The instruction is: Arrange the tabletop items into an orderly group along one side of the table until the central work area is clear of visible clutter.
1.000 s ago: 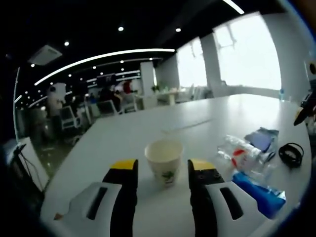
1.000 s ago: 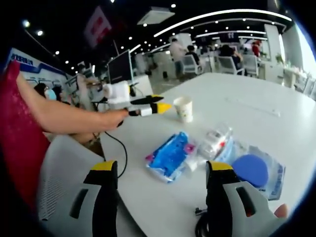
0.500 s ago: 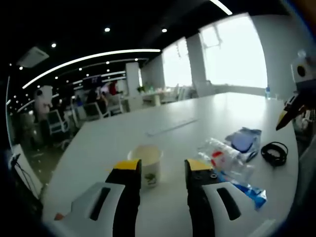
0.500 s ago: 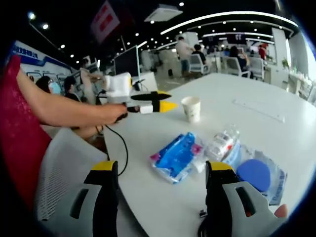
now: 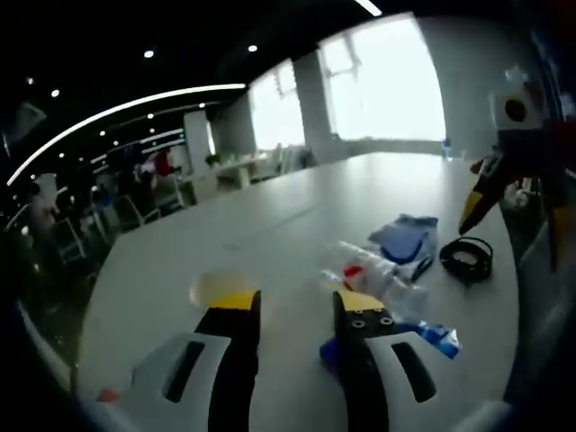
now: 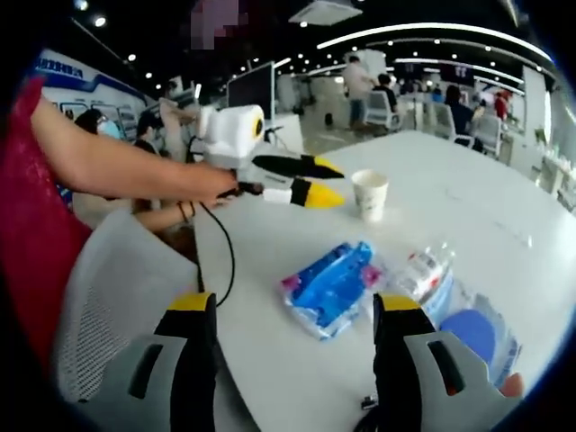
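Both tool jaws now nearer paper cup (image 6: 370, 193).

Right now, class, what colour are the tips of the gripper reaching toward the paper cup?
Yellow tips on black jaws of the left gripper, clearest in the right gripper view.

white table (image 6: 468, 216), blue packet (image 6: 331, 288), white paper cup (image 6: 370, 193)

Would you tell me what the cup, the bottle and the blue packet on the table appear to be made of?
The cup looks like matte paper: opaque off-white walls with a small printed motif. The bottle, lying on its side, seems clear thin plastic, since the table shows through it, with a red and white label. The blue packet appears to be glossy plastic film, wrinkled and catching highlights; its contents cannot be made out.
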